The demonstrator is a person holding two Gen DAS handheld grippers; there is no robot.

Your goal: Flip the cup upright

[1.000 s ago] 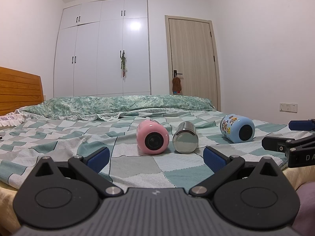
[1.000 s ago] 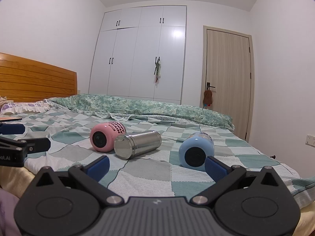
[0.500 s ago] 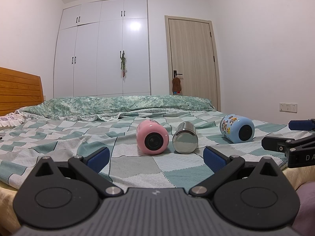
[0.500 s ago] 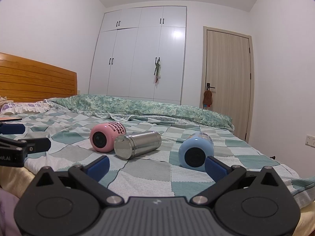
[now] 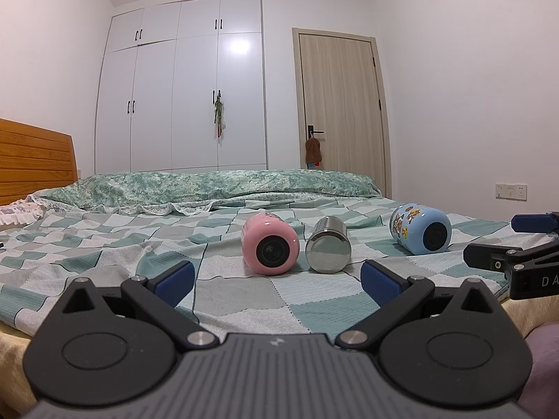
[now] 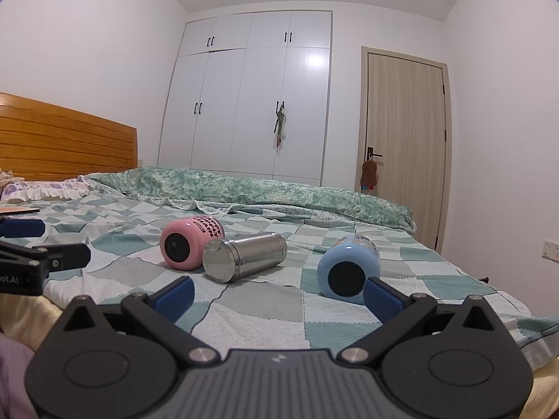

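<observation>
Three cups lie on their sides on the checked bedspread [image 5: 104, 244], bases toward me: a pink cup [image 5: 270, 246], a steel cup [image 5: 327, 249] touching it on its right, and a blue cartoon cup [image 5: 421, 229] farther right. They also show in the right wrist view as the pink cup [image 6: 190, 242], the steel cup [image 6: 244, 256] and the blue cup [image 6: 347, 269]. My left gripper [image 5: 277, 277] is open and empty, short of the pink and steel cups. My right gripper [image 6: 277, 293] is open and empty, its right finger close beside the blue cup.
A rumpled green quilt [image 5: 209, 185] lies across the far side of the bed. A wooden headboard [image 6: 66, 146] stands at the left. A white wardrobe [image 5: 181, 87] and a door [image 5: 340, 111] are beyond. The bed's front edge is just under both grippers.
</observation>
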